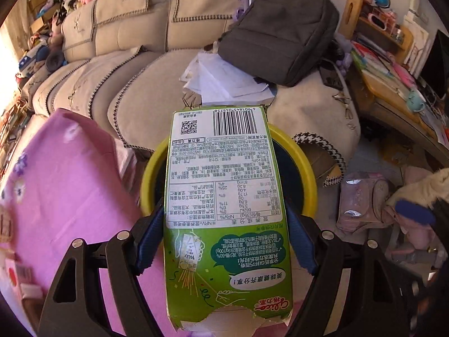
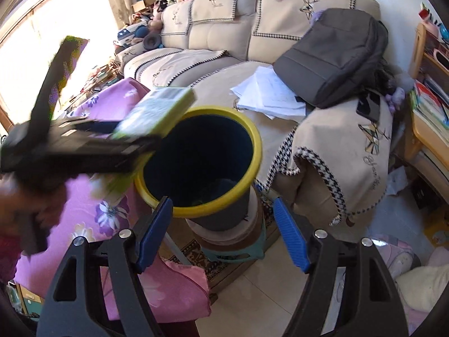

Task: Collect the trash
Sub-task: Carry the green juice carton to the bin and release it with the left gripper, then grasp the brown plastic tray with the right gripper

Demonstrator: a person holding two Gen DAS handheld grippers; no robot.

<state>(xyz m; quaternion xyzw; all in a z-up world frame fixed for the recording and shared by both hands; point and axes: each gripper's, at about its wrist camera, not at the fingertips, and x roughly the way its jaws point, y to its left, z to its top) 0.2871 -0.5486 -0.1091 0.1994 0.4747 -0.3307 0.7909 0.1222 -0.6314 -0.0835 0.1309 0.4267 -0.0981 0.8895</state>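
One green snack box [image 1: 224, 213] sits clamped between the blue fingers [image 1: 150, 241] of the left gripper [image 1: 224, 238], its far end reaching over the yellow-rimmed bin [image 1: 306, 168]. In the right wrist view the box [image 2: 160, 109] hangs over the bin's [image 2: 252, 137] near-left rim rather than its middle. To do this well, I judge the box should be carried further over the dark opening and tipped end-down before release, so it cannot catch the rim. The right gripper [image 2: 221, 233] stands apart and empty, near the bin.
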